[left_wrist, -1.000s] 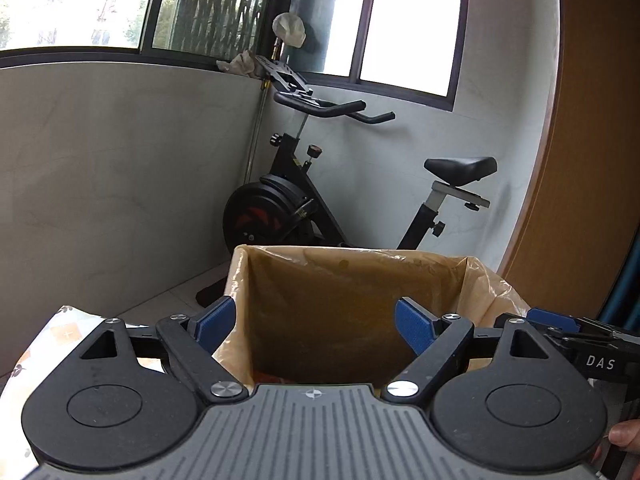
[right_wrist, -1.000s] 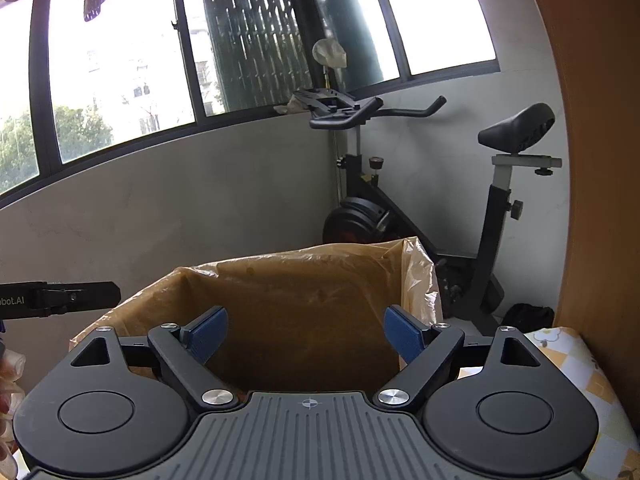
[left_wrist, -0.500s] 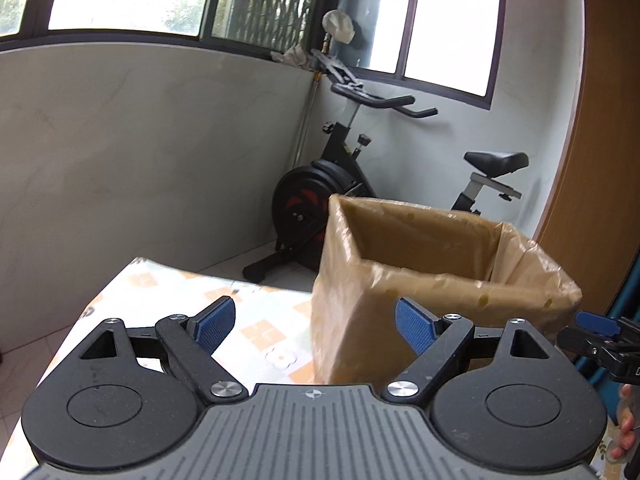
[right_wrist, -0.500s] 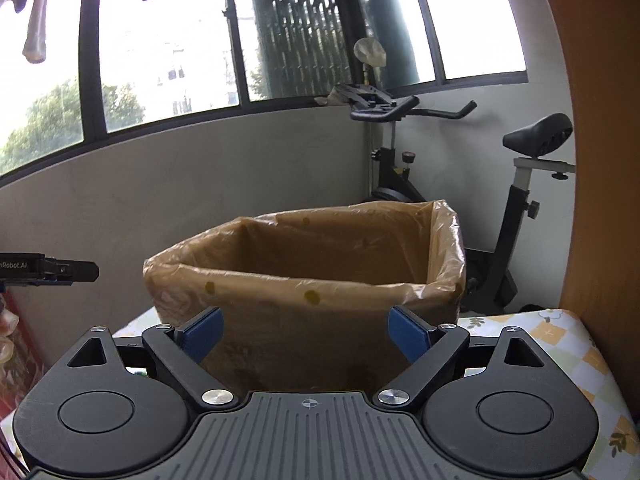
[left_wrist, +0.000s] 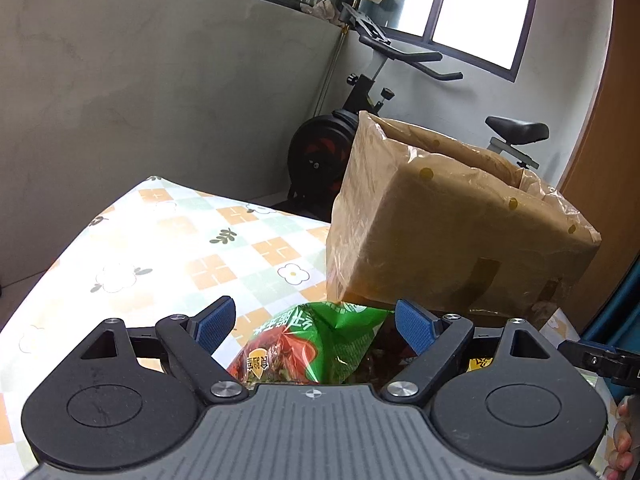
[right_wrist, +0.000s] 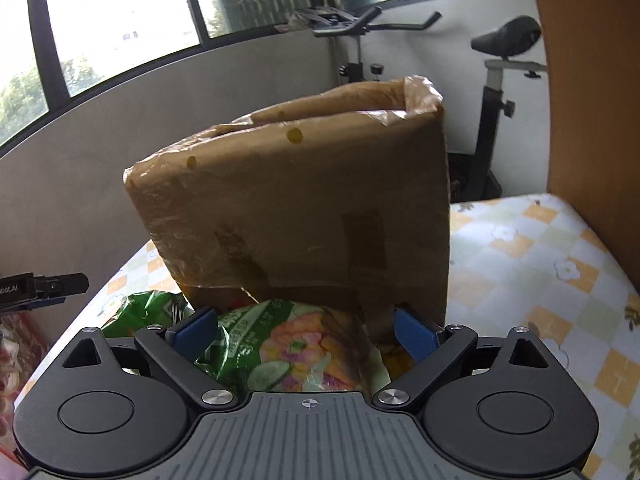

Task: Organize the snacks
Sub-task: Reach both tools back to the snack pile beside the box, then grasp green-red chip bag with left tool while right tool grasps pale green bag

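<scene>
A cardboard box [left_wrist: 452, 232] lined with clear plastic stands open-topped on the checkered tablecloth [left_wrist: 168, 248]. In front of it lie snack bags. My left gripper [left_wrist: 316, 326] is open, hovering over a green-and-red snack bag [left_wrist: 316, 344] that shows between its blue pads without touching them. My right gripper [right_wrist: 305, 332] has its jaws opening, and a green bag with a vegetable picture [right_wrist: 296, 356] lies below and between them, not pressed. The box [right_wrist: 320, 208] fills the middle of the right wrist view. A second green bag [right_wrist: 148, 312] lies to the left.
An exercise bike [left_wrist: 360, 120] stands behind the table by the grey wall. A wooden panel [right_wrist: 592, 100] rises at the right. The left gripper's tip [right_wrist: 44, 286] shows at the left edge, red packets [right_wrist: 12, 340] below it. The tablecloth [right_wrist: 540, 264] stretches right of the box.
Both grippers drew back from over the box's mouth and sank toward the table. The box now shows from the side, and snack bags have come into view under the jaws.
</scene>
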Demonstrator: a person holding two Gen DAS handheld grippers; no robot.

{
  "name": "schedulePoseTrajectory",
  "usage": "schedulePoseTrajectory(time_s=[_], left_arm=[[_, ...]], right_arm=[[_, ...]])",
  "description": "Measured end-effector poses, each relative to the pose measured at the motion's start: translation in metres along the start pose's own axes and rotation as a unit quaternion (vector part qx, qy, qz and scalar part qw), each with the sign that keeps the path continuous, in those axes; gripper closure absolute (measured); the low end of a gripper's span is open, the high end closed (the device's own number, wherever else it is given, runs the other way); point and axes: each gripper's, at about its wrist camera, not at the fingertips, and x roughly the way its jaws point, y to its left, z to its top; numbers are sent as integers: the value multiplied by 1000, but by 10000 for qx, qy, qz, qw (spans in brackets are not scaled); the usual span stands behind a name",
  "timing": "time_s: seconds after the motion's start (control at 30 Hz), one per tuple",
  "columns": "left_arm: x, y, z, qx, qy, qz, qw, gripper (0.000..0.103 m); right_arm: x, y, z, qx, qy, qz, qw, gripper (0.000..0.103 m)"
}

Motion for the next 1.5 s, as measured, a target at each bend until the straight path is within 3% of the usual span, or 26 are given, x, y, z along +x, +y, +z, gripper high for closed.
schedulePoseTrajectory(time_s=[0.27, 0.5, 0.63, 0.7, 0.73, 0.83, 0.93, 1.1, 1.5], left_arm=[[7, -6, -8, -74, 80, -93, 9999, 14], [5, -7, -14, -128, 70, -80, 9999, 15], [3, -4, -17, -133, 112, -23, 9998, 15], [2, -2, -18, -166, 119, 7, 9998, 15], [2, -1, -18, -170, 125, 21, 9998, 15], [2, 1, -20, -145, 159, 62, 9997, 15], [8, 2, -20, -69, 234, 68, 9997, 15], [26, -1, -18, 282, 348, 59, 9990, 14], [80, -14, -34, 944, 777, 225, 9922, 14]], right_arm=[[-3, -21, -18, 781, 226, 43, 9967, 4], [19, -25, -22, 1263, 386, 536, 9898, 0], [34, -29, -23, 1804, 515, 841, 9786, 1], [38, -29, -24, 1925, 567, 908, 9754, 6], [38, -29, -24, 1896, 562, 941, 9757, 19], [31, -27, -21, 1753, 443, 964, 9788, 33], [20, -27, -18, 1634, 220, 890, 9823, 39], [0, -29, -13, 1290, -58, 508, 9903, 42], [1, -36, -14, 1416, -49, 534, 9885, 44]])
